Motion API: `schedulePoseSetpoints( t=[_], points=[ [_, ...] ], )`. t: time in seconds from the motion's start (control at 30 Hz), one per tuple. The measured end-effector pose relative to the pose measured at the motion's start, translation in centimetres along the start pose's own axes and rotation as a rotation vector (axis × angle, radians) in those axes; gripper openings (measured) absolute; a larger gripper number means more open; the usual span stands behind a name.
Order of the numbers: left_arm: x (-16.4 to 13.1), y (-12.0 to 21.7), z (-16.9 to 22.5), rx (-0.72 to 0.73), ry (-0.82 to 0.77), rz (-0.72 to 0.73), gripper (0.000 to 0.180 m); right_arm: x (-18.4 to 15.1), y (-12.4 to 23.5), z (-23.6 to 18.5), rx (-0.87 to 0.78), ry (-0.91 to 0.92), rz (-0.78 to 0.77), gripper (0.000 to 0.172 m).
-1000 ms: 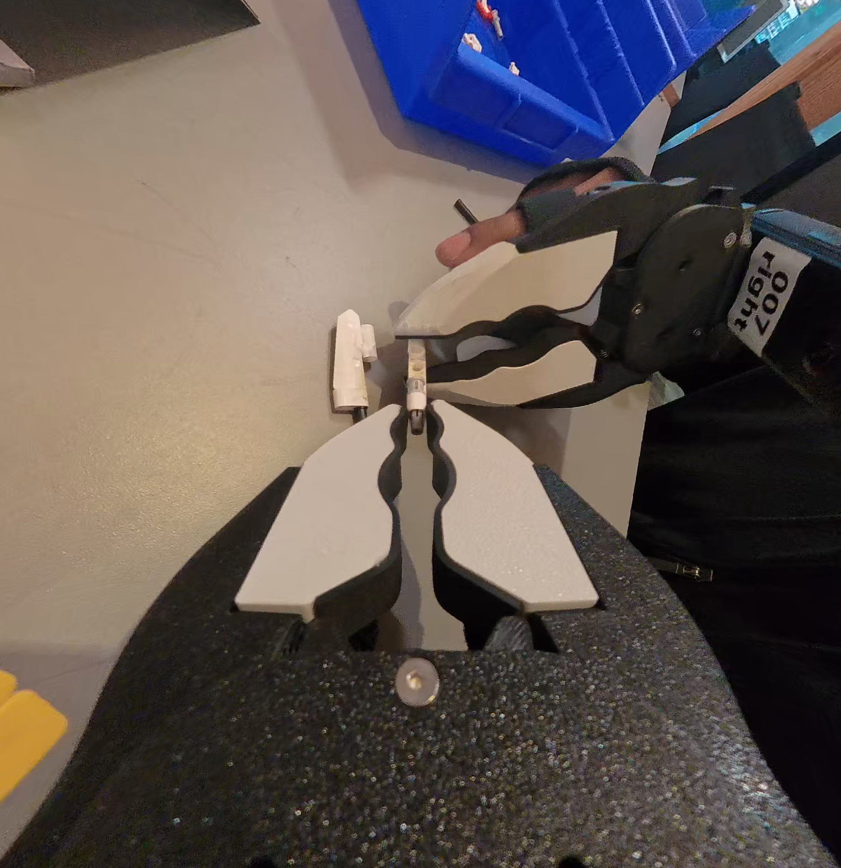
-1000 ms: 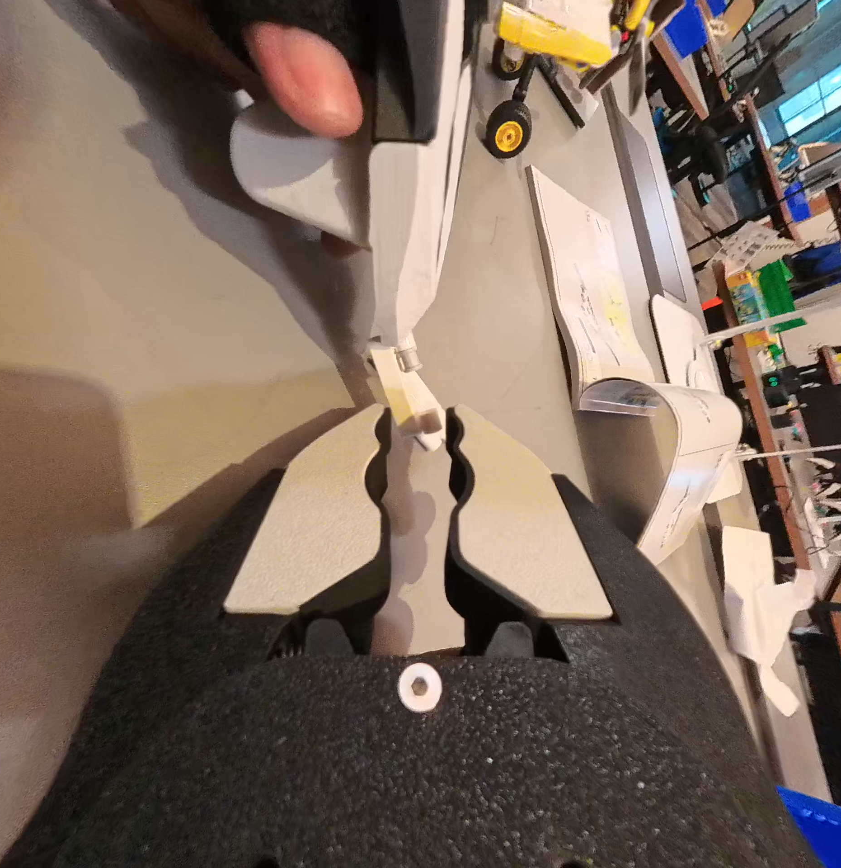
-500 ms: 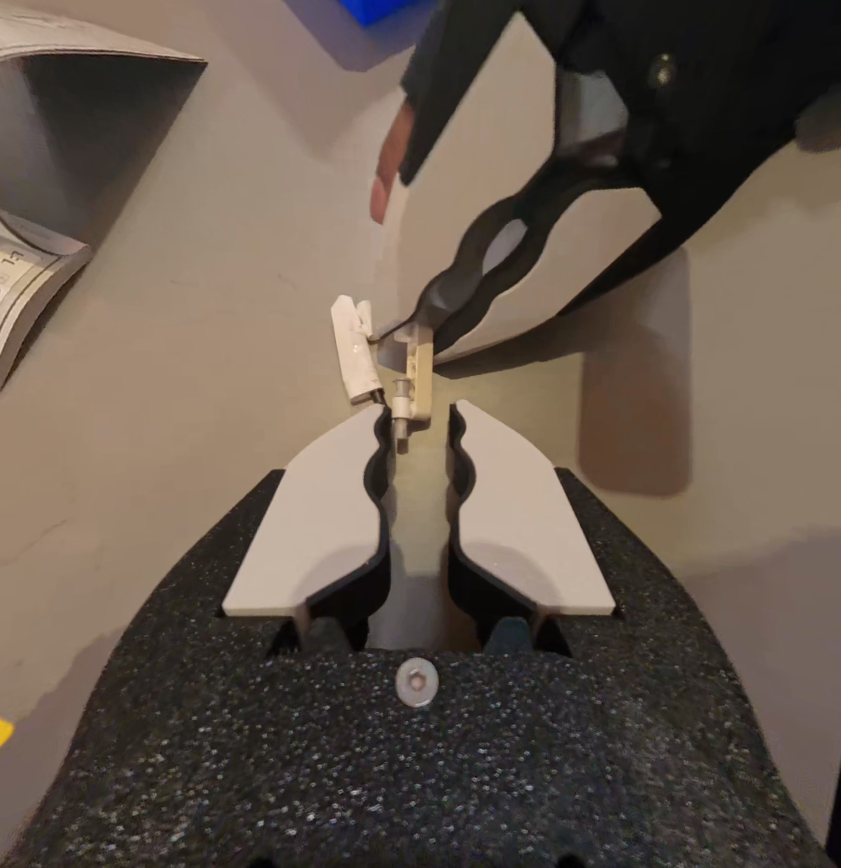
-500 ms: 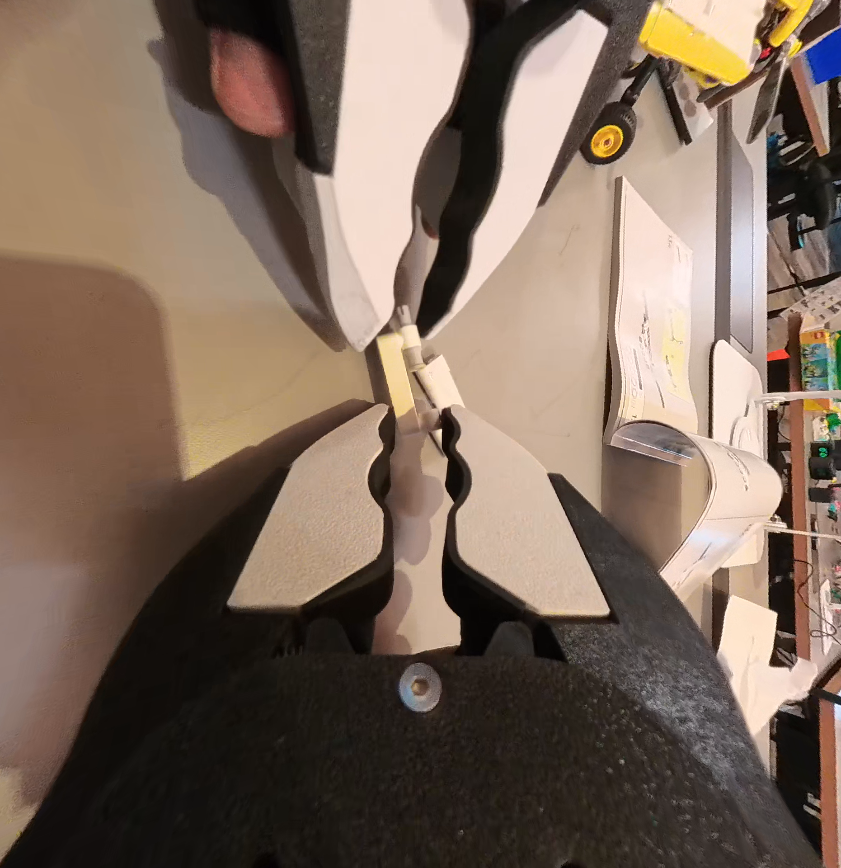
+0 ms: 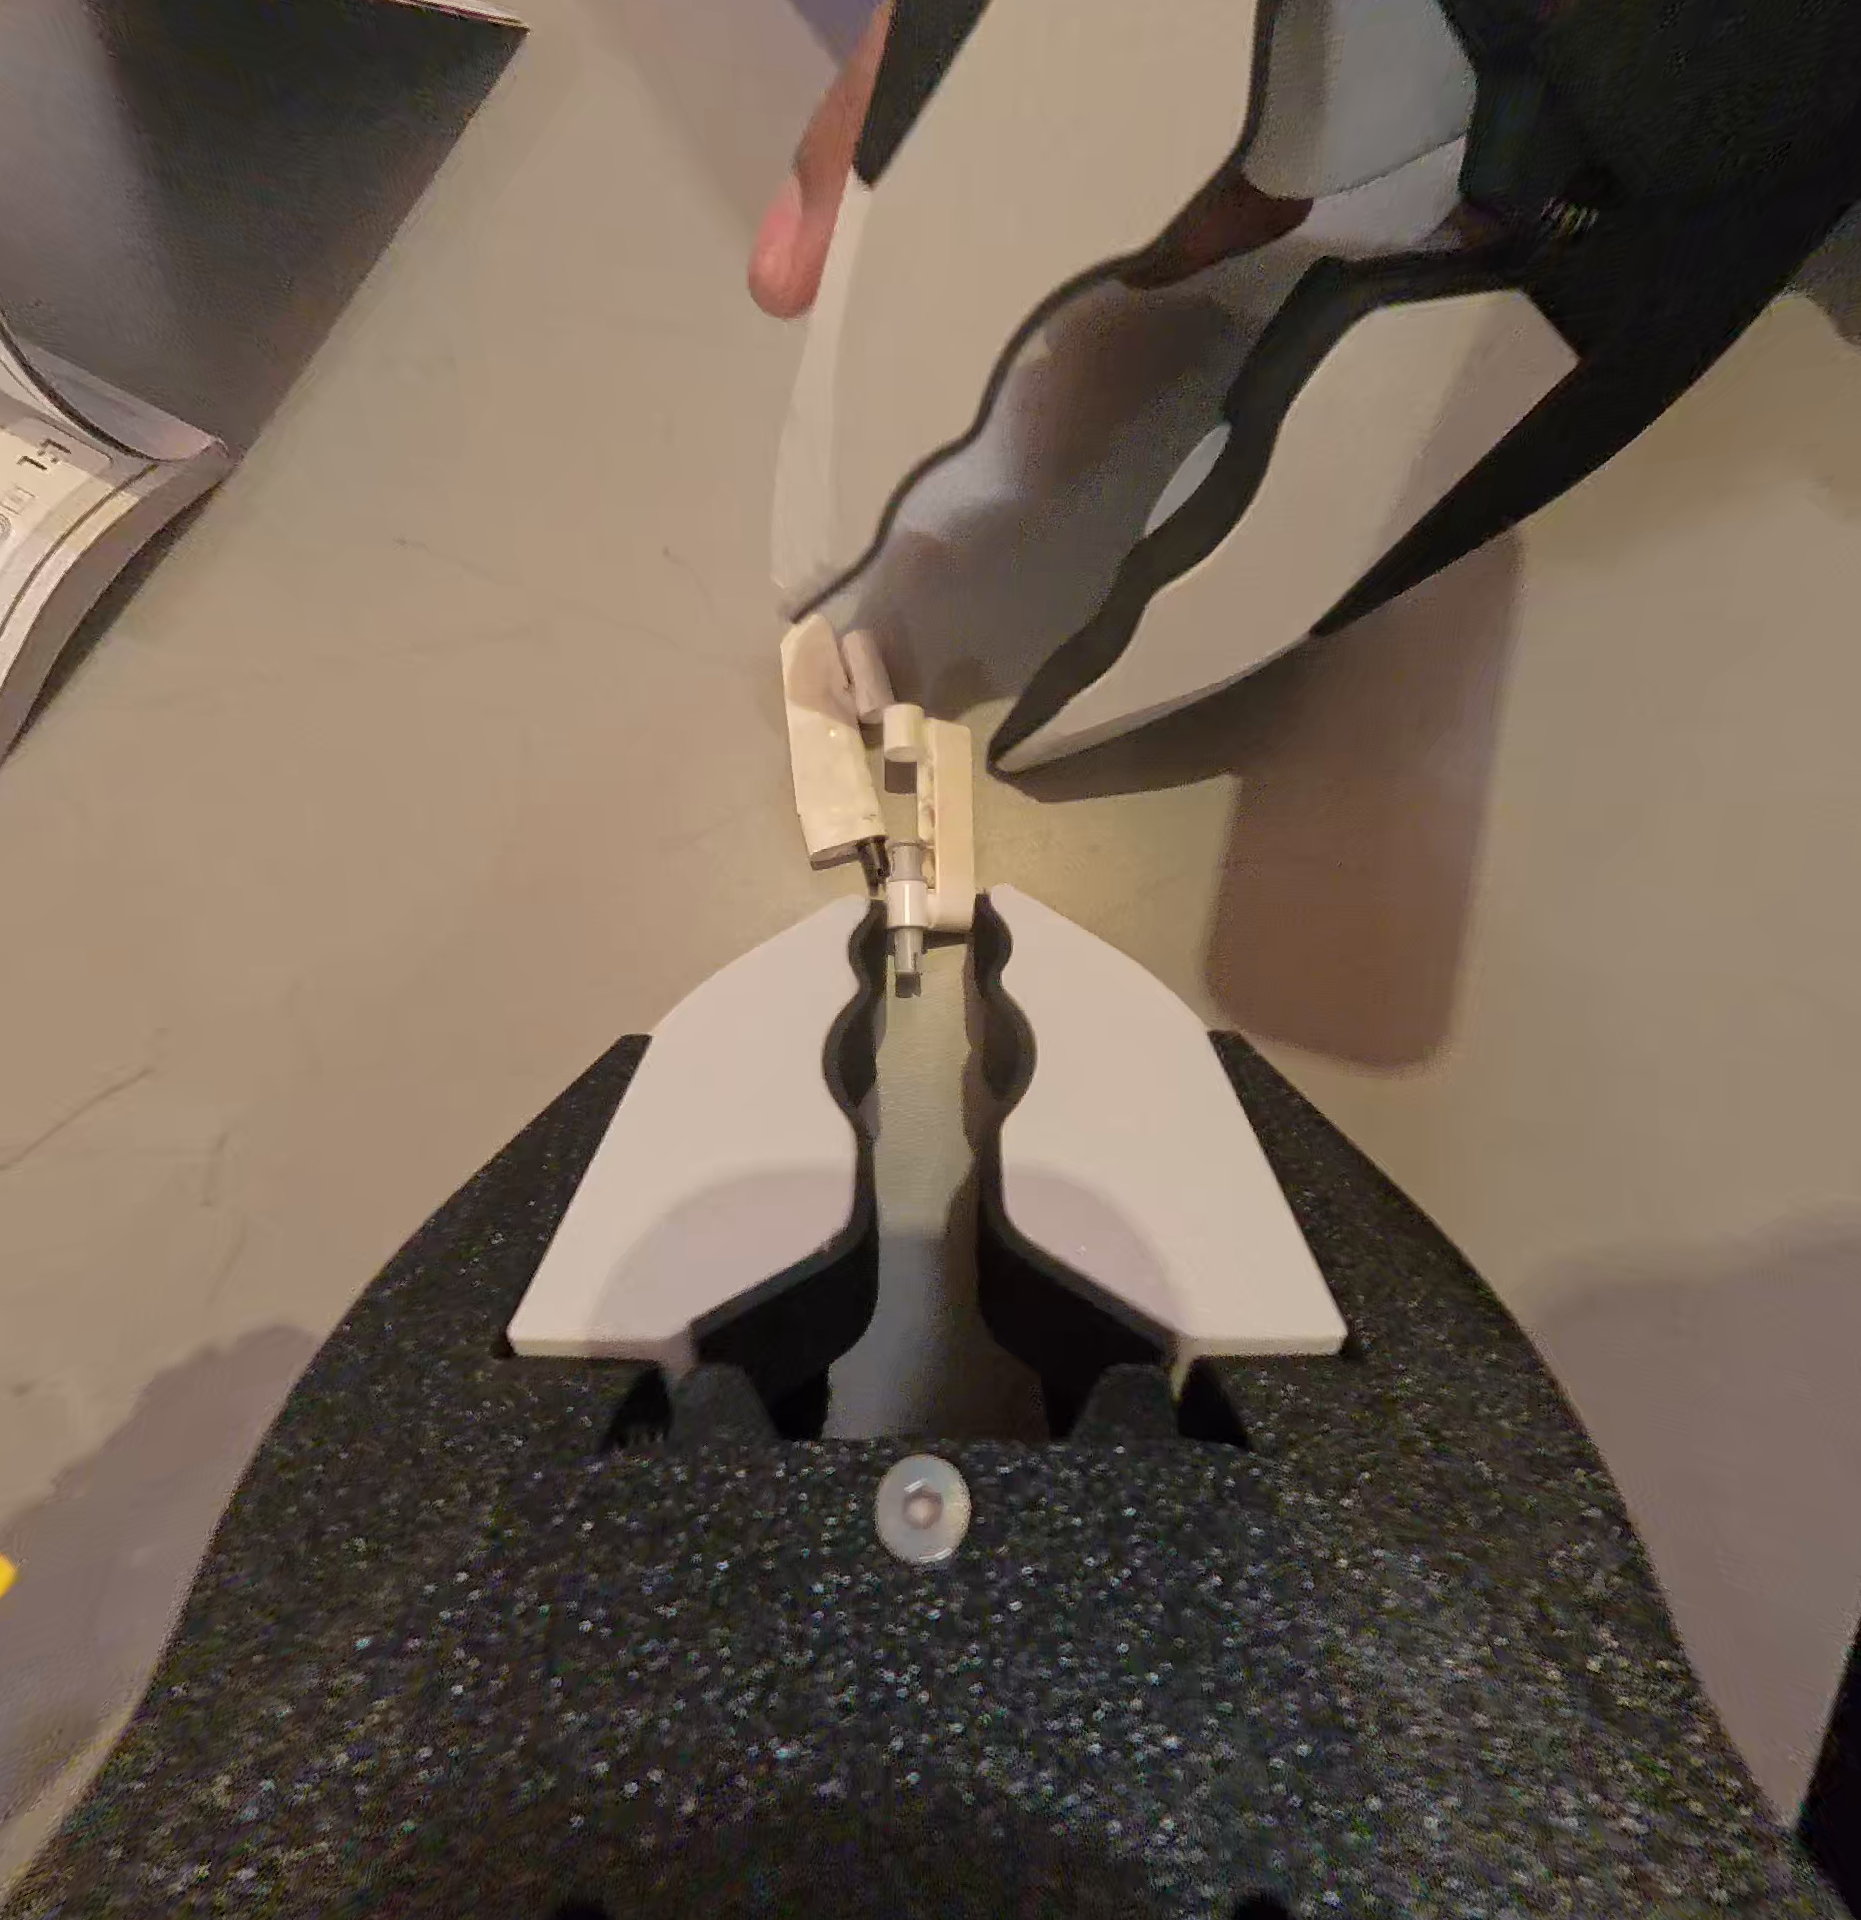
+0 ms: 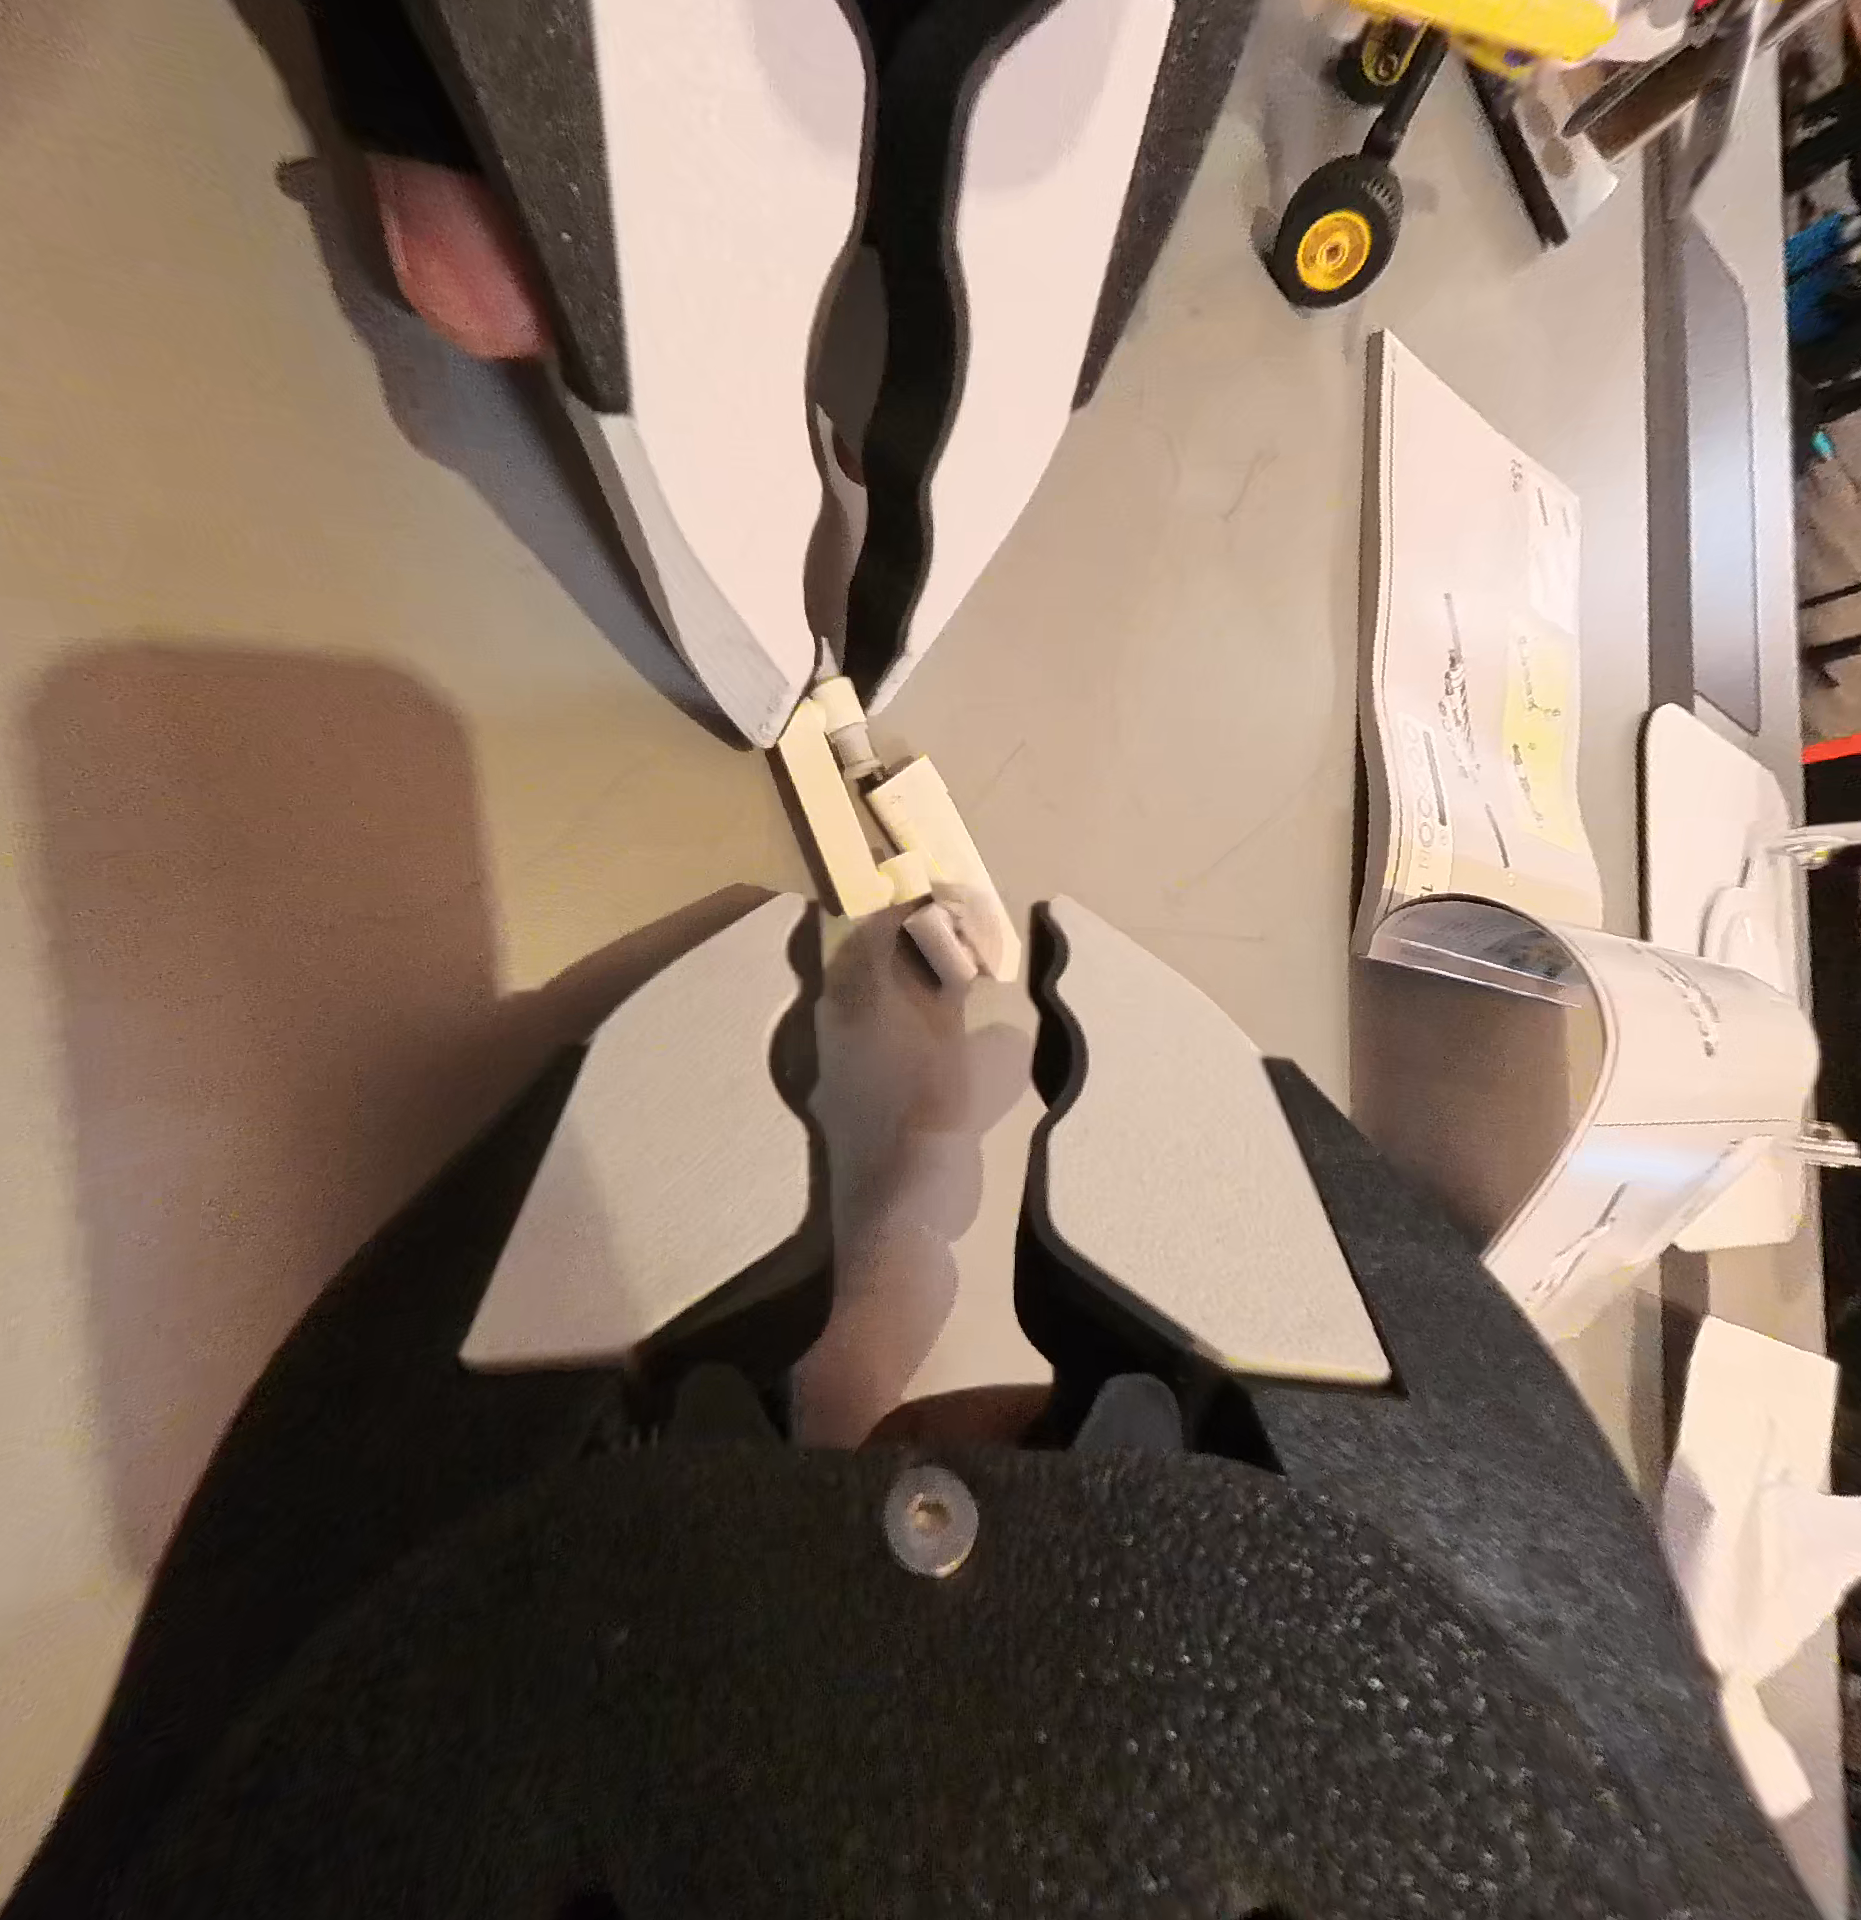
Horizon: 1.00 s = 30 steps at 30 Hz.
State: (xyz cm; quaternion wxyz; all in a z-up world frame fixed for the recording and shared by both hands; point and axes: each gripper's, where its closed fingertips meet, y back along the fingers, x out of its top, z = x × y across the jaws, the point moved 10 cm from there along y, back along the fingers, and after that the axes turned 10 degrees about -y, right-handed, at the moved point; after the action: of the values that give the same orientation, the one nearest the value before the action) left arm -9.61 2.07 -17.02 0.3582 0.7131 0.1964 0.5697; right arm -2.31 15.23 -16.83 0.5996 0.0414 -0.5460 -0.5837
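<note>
On the grey table (image 5: 406,644), my left gripper (image 5: 921,914) clamps the white part's (image 5: 947,821) end. My right gripper (image 6: 921,920), jaws apart, holds nothing, so I'd steady the left and close squarely on the free end.

- A workshop or lab with a hobby-building bench.
- A plain grey tabletop (image 6: 1165,540) lies under both grippers.
- To the right gripper's right lies an open instruction booklet (image 6: 1466,665).
- Ahead and right stands a yellow toy-brick vehicle (image 6: 1466,26) with a black-and-yellow wheel (image 6: 1336,244).
- Cluttered benches (image 6: 1840,312) fill the far right.
</note>
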Motion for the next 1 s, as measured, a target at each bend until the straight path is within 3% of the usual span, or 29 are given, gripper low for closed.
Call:
schedulePoseSetpoints(
  t=[0.1, 0.33, 0.67, 1.0],
  points=[
    [0.1, 0.1, -0.1, -0.021, 0.044, 0.018, 0.016, -0.1, 0.4, 0.3, 0.05, -0.013, 0.004, 0.052],
    [0.2, -0.1, 0.1, -0.034, 0.059, 0.015, 0.018, 0.1, -0.2, 0.8, 0.076, -0.055, 0.003, 0.049],
    [0.0, 0.1, 0.2, -0.02, 0.009, -0.03, 0.015, -0.1, -0.8, 1.6, 0.245, -0.234, -0.045, 0.038],
    [0.0, 0.1, 0.2, -0.006, 0.013, -0.02, 0.009, 0.0, -0.8, 1.2, 0.223, -0.267, -0.031, 0.04]
  ],
)
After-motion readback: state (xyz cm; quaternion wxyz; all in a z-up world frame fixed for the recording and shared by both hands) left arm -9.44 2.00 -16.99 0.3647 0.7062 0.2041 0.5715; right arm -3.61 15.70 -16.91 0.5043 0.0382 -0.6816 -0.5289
